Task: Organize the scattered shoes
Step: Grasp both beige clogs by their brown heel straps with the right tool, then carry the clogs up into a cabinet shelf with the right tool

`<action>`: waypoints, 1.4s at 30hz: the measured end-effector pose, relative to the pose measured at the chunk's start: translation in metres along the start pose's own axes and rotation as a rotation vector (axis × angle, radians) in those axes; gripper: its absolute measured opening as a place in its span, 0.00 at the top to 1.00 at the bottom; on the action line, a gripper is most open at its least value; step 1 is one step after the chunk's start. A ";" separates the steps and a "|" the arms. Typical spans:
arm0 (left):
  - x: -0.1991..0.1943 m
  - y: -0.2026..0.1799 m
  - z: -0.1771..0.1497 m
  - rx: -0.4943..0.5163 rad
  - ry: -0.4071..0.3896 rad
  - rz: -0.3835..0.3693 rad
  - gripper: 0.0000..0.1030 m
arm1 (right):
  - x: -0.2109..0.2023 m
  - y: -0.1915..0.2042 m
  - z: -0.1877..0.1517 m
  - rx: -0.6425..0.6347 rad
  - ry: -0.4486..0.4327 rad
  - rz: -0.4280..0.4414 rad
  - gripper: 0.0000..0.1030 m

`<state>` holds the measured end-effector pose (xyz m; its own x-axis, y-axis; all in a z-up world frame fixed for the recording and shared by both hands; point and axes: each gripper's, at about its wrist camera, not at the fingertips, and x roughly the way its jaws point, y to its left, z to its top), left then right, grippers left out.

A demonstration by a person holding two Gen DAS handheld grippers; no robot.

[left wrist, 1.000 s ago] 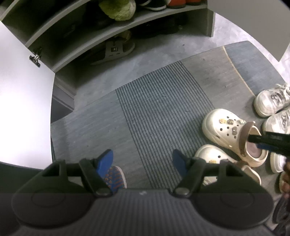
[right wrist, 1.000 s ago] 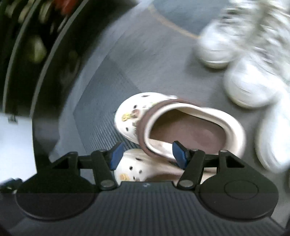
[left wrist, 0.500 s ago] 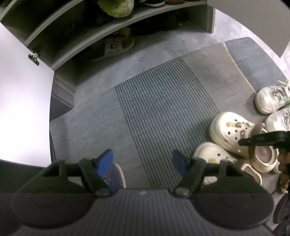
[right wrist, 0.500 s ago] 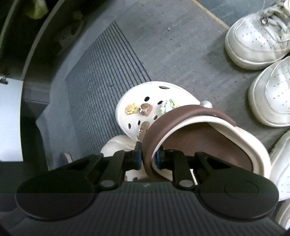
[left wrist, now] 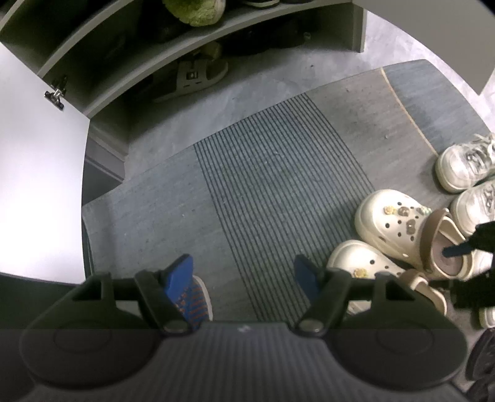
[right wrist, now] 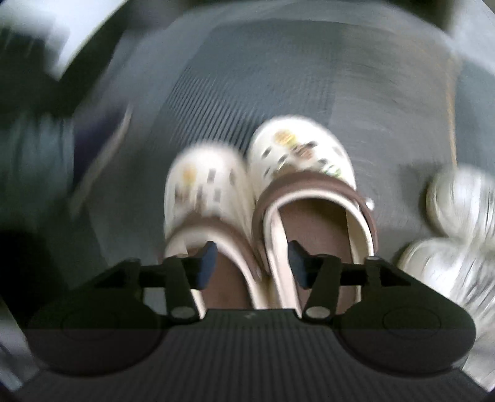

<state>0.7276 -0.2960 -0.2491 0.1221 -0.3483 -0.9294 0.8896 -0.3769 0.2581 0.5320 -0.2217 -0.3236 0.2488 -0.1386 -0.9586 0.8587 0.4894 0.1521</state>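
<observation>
1. Two cream clogs are seen on the mat: the farther clog (left wrist: pixel 399 225), smooth and rounded, with holes and small charms on the toe and a brown strap, and the nearer clog (left wrist: pixel 365 266) just beside it, apparently touching.
2. In the blurred right wrist view the same pair is shown side by side, toes pointing away, brown insoles exposed: the farther clog (right wrist: pixel 309 185) on the right, the nearer clog (right wrist: pixel 207 191) on the left.
3. Two white sneakers (left wrist: pixel 467 182) with laces are placed just right of the clogs, at the mat's right edge.
4. The mat (left wrist: pixel 278 185) is made of a ribbed dark middle strip between flatter grey woven panels; a broad stretch of it lies open between the clogs and the shoe rack (left wrist: pixel 191 40).
5. On the grey rack a fuzzy green slipper (left wrist: pixel 195 12) is kept on a shelf, and a grey sandal (left wrist: pixel 198 75) on the floor beneath.
6. The left gripper (left wrist: pixel 243 273) is held above the mat with its blue-padded fingers (left wrist: pixel 179 272) spread wide and nothing between them.
7. The right gripper (right wrist: pixel 250 263) is released; its fingers (right wrist: pixel 205 263) are parted, one over each clog's opening, with the adjoining inner rims between them. Whether a pad touches a rim cannot be told through the blur.
</observation>
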 end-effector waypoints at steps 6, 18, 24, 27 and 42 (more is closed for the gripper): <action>0.001 -0.001 -0.001 0.010 0.000 0.003 0.28 | 0.041 0.027 0.004 -0.167 -0.013 -0.159 0.44; -0.005 0.013 0.005 0.022 -0.061 0.045 0.27 | 0.022 0.035 0.017 0.295 -0.196 -0.156 0.70; -0.015 0.045 0.020 -0.073 -0.137 0.089 0.27 | -0.052 0.052 0.035 0.486 -0.335 -0.237 0.71; -0.032 0.061 0.025 -0.111 -0.174 0.105 0.27 | -0.094 0.054 0.052 0.576 -0.382 -0.269 0.71; -0.138 0.171 0.098 -0.203 -0.321 0.074 0.20 | -0.314 0.020 0.280 0.462 -0.733 -0.383 0.70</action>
<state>0.8198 -0.3964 -0.0510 0.0736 -0.6314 -0.7719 0.9565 -0.1744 0.2339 0.5966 -0.4097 0.0483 -0.0020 -0.8023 -0.5969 0.9936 -0.0690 0.0895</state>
